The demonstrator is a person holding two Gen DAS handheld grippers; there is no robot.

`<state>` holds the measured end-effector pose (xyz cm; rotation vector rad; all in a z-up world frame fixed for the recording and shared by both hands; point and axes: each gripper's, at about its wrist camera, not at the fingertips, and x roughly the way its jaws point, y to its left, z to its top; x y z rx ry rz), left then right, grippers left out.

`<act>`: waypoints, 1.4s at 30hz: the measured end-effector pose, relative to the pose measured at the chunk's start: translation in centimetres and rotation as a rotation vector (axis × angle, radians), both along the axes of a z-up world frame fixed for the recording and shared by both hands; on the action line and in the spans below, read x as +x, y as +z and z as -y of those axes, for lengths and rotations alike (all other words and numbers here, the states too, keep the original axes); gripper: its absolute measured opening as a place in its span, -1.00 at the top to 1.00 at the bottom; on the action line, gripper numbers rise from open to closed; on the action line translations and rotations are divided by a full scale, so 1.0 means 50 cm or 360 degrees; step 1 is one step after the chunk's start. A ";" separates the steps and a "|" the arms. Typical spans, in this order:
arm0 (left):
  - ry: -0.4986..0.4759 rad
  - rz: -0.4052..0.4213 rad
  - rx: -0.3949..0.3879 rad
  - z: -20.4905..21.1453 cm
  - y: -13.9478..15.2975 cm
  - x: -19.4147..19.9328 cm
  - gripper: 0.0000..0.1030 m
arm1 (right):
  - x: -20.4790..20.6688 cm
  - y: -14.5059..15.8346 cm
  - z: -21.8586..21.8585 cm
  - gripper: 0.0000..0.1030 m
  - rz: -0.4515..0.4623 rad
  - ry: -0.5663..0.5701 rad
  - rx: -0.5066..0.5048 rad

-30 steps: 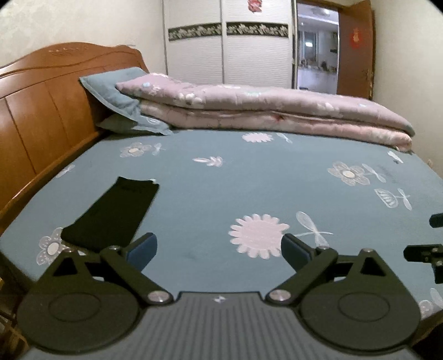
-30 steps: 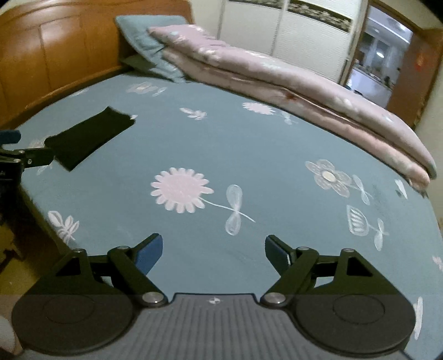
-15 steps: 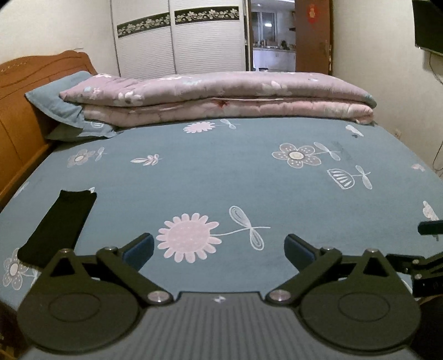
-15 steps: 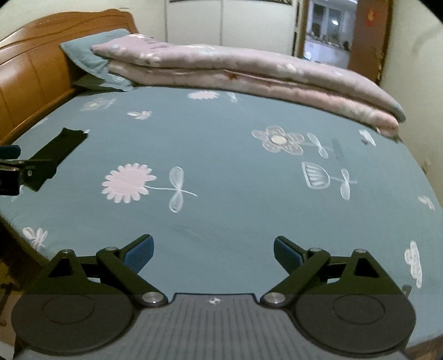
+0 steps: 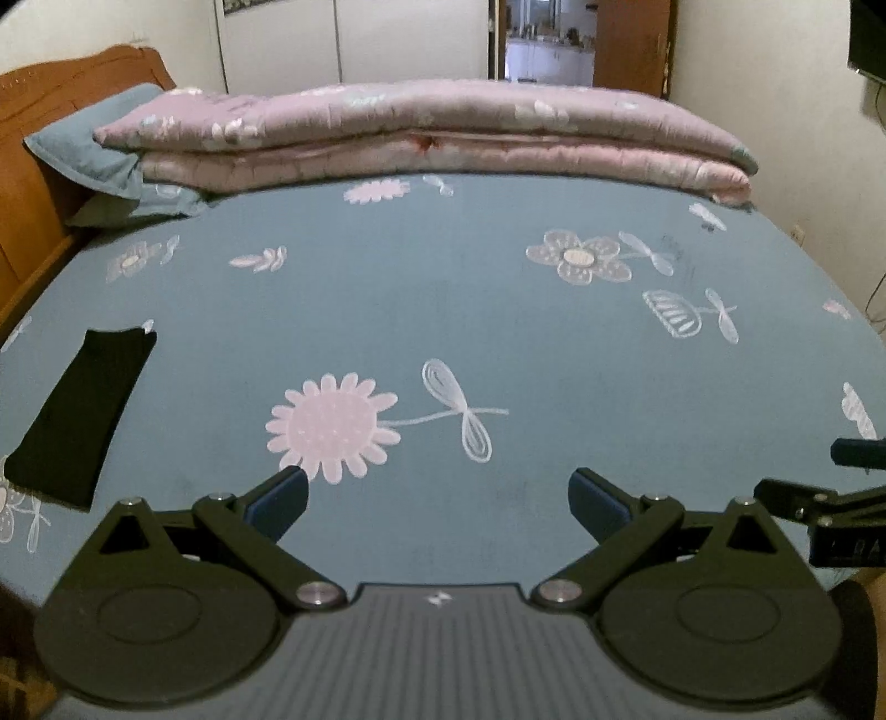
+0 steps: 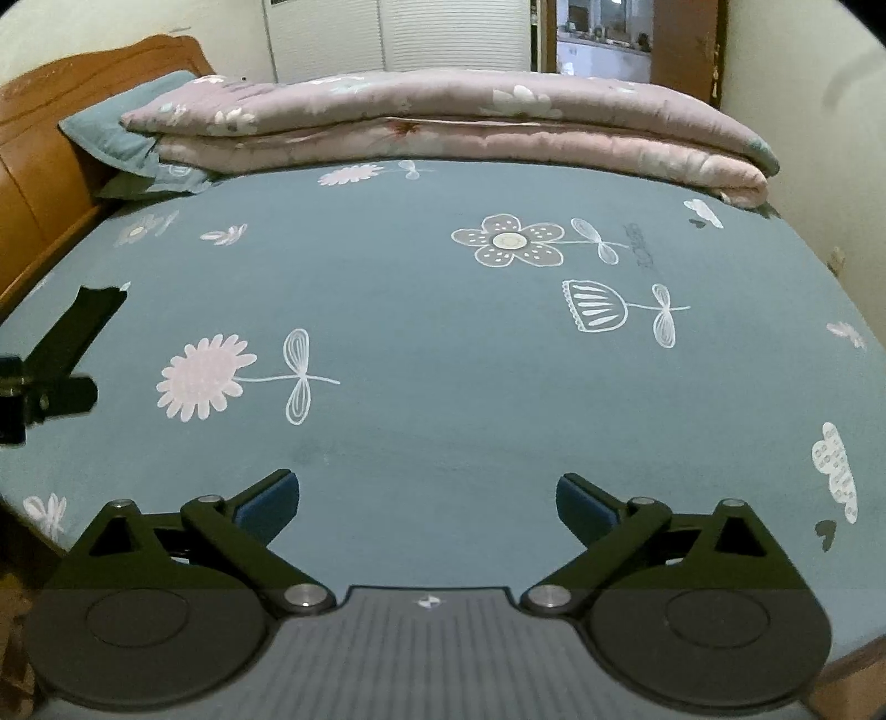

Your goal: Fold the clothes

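A folded black garment point(image 5: 77, 410) lies flat on the teal flowered bed sheet point(image 5: 443, 310) near the bed's left front edge. It also shows in the right wrist view point(image 6: 83, 327), partly hidden behind the other gripper. My left gripper point(image 5: 437, 498) is open and empty above the sheet's front edge, to the right of the garment. My right gripper point(image 6: 426, 498) is open and empty above the front edge, further right. The right gripper's tip shows at the right edge of the left wrist view point(image 5: 830, 498).
A folded pink quilt point(image 5: 421, 133) lies along the far side of the bed, with a teal pillow point(image 5: 83, 155) at its left end. A wooden headboard point(image 5: 33, 138) stands on the left. A doorway point(image 5: 542, 50) opens behind.
Both grippers have swung to the right, away from the black garment, which now sits at the left edge of both views. Both jaws stay open.
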<state>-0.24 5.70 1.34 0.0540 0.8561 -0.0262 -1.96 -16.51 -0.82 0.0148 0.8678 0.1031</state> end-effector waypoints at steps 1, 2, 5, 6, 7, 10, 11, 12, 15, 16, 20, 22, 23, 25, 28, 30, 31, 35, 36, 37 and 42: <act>0.0002 -0.0010 0.0003 -0.002 -0.001 0.002 -0.94 | 0.002 -0.001 0.001 -0.97 -0.0008 -0.0003 0.0009; 0.0003 -0.0020 0.0006 -0.004 -0.002 0.003 -0.94 | 0.003 -0.003 0.000 -0.97 -0.0015 0.0000 0.0016; 0.0021 -0.0006 0.0020 -0.013 -0.004 0.006 -0.94 | 0.004 -0.004 -0.001 -0.97 -0.0013 0.0007 0.0012; 0.0025 -0.0006 0.0015 -0.016 -0.004 0.008 -0.94 | 0.005 -0.004 -0.001 -0.97 -0.0011 0.0007 0.0006; 0.0023 -0.0015 0.0008 -0.021 -0.008 0.010 -0.94 | 0.005 -0.003 0.000 -0.97 -0.0010 0.0006 0.0001; 0.0018 -0.0052 -0.0006 -0.033 -0.018 0.012 -0.94 | 0.001 -0.001 0.001 -0.98 -0.0006 -0.0006 0.0000; 0.0025 -0.0066 -0.0005 -0.036 -0.022 0.013 -0.94 | 0.000 0.000 0.001 -0.98 -0.0006 -0.0010 0.0001; 0.0032 -0.0080 -0.0004 -0.038 -0.026 0.013 -0.94 | 0.001 0.000 0.002 -0.98 -0.0008 -0.0014 0.0001; 0.0027 -0.0113 0.0003 -0.043 -0.035 0.013 -0.94 | 0.003 -0.003 0.000 -0.98 -0.0023 -0.0018 -0.0010; 0.0025 -0.0117 0.0013 -0.043 -0.037 0.012 -0.94 | 0.002 -0.003 -0.001 -0.98 -0.0027 -0.0020 -0.0012; 0.0019 -0.0133 0.0028 -0.050 -0.041 0.009 -0.94 | 0.003 -0.003 -0.008 -0.98 -0.0041 -0.0020 -0.0027; 0.0007 -0.0137 0.0012 -0.056 -0.041 0.008 -0.94 | 0.008 -0.004 -0.011 -0.98 -0.0051 -0.0014 -0.0032; 0.0011 -0.0136 0.0015 -0.059 -0.041 0.008 -0.94 | 0.009 -0.003 -0.012 -0.98 -0.0053 -0.0016 -0.0034; 0.0021 -0.0134 0.0032 -0.061 -0.040 0.008 -0.94 | 0.009 -0.003 -0.014 -0.98 -0.0057 -0.0020 -0.0037; 0.0038 -0.0131 0.0041 -0.068 -0.038 0.008 -0.94 | 0.011 -0.002 -0.017 -0.98 -0.0058 -0.0028 -0.0043; 0.0048 -0.0131 0.0035 -0.074 -0.037 0.008 -0.94 | 0.011 -0.001 -0.017 -0.98 -0.0054 -0.0034 -0.0049; 0.0055 -0.0130 0.0034 -0.077 -0.036 0.007 -0.94 | 0.011 0.000 -0.018 -0.98 -0.0052 -0.0037 -0.0053; 0.0072 -0.0126 0.0025 -0.085 -0.034 0.006 -0.94 | 0.015 -0.003 -0.015 -0.99 -0.0059 -0.0048 -0.0048; 0.0072 -0.0126 0.0017 -0.086 -0.033 0.006 -0.94 | 0.014 -0.003 -0.015 -0.99 -0.0059 -0.0050 -0.0048; 0.0071 -0.0127 0.0009 -0.087 -0.032 0.006 -0.94 | 0.014 -0.004 -0.016 -0.99 -0.0059 -0.0048 -0.0050; 0.0071 -0.0127 0.0026 -0.089 -0.034 0.007 -0.94 | 0.012 -0.004 -0.018 -0.99 -0.0060 -0.0069 -0.0051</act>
